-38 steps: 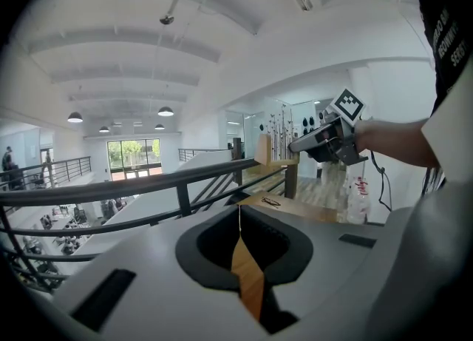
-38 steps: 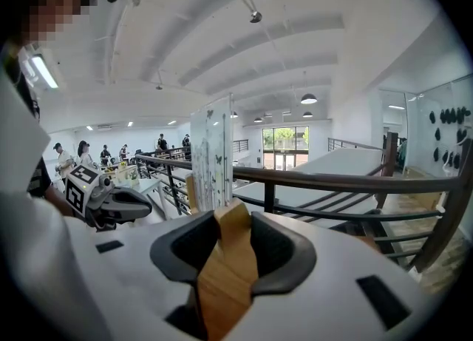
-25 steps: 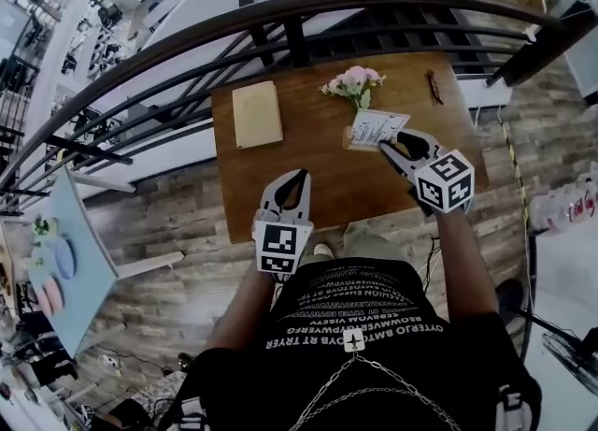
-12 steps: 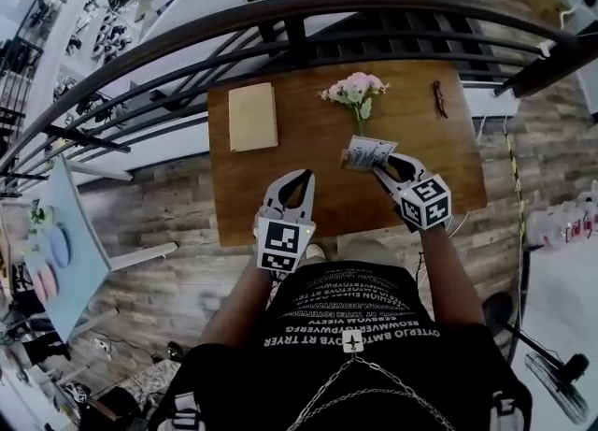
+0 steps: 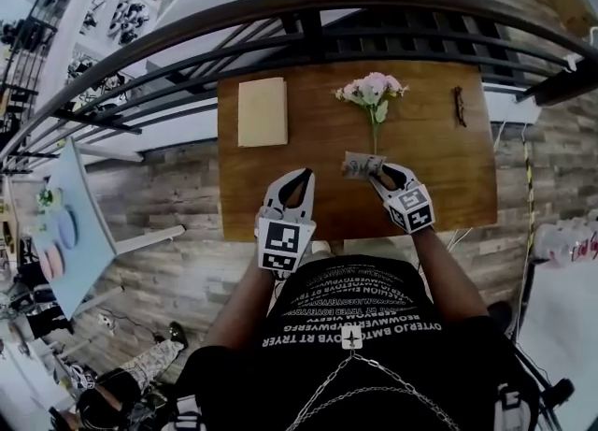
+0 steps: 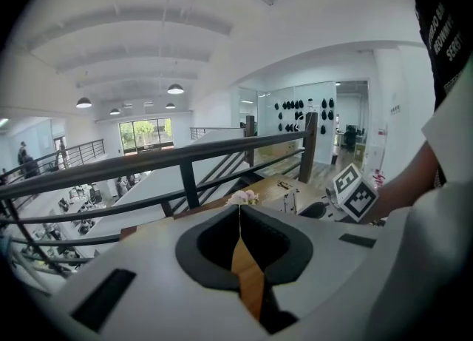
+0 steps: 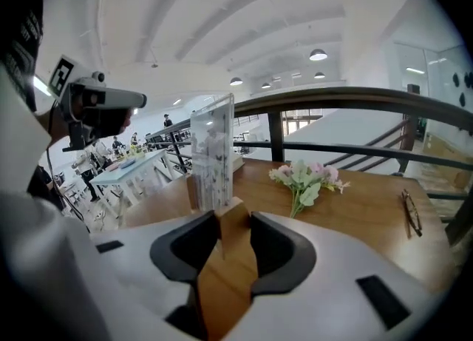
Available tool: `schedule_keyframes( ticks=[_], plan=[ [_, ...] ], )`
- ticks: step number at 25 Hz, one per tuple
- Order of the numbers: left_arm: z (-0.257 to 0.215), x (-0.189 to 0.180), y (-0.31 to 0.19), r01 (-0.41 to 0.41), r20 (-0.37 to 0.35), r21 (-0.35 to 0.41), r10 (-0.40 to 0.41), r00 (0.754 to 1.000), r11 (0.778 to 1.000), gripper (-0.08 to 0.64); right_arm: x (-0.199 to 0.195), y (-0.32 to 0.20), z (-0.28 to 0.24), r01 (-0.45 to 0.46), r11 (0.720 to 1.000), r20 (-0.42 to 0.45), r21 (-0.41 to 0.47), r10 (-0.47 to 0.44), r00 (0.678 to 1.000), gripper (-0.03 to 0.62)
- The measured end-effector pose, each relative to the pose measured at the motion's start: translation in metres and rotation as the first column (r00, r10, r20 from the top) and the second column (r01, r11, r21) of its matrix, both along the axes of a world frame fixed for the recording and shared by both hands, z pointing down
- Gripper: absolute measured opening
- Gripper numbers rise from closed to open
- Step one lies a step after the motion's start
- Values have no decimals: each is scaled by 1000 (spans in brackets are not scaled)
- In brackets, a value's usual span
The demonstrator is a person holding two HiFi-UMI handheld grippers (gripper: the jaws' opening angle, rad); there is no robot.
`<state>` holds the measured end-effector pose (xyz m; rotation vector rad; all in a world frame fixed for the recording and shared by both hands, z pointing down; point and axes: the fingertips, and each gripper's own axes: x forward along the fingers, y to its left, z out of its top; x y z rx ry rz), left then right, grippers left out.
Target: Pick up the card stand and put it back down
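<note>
The card stand (image 5: 359,165), a clear upright card holder on a small wooden block, is low over the brown table (image 5: 280,186), just in front of the flower stem. My right gripper (image 5: 377,170) is shut on it. In the right gripper view the wooden block (image 7: 230,221) is pinched between the dark pads and the clear holder (image 7: 213,151) rises above them. Whether the block touches the tabletop I cannot tell. My left gripper (image 5: 301,177) hangs over the table's near edge, shut and empty; its tips (image 6: 239,210) meet.
A bunch of pink flowers (image 5: 372,91) lies behind the stand. A beige book (image 5: 262,111) sits at the back left, a pair of glasses (image 5: 458,105) at the back right. A dark railing (image 5: 308,18) runs beyond the table's far edge.
My right gripper has come down towards the table with the card stand in it, nearer to me. The left gripper has shifted only slightly.
</note>
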<state>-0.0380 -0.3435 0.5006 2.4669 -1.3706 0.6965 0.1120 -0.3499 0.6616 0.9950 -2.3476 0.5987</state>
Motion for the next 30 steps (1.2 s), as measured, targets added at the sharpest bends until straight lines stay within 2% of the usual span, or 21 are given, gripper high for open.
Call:
schedule_keyframes(
  ticks=[5, 13, 24, 28, 30],
  plan=[
    [9, -18, -4, 63, 25, -31, -62, 998, 998, 29, -8, -6, 42, 41, 999, -26, -33, -42, 999, 152],
    [17, -34, 1, 119, 50, -60, -116, 992, 991, 29, -18, -4, 90, 88, 991, -61, -96, -94, 994, 152],
    [11, -55, 22, 126, 60, -49, -123, 991, 991, 29, -24, 5, 117, 117, 986, -155, -115, -134, 979, 155],
    [-11, -69, 33, 103, 45, -22, -102, 994, 994, 29, -29, 13, 104, 86, 989, -193, -124, -109, 975, 173],
    [-19, -70, 41, 92, 37, -4, -92, 995, 996, 29, -24, 18, 94, 49, 990, -187, -131, -73, 980, 238]
  ],
)
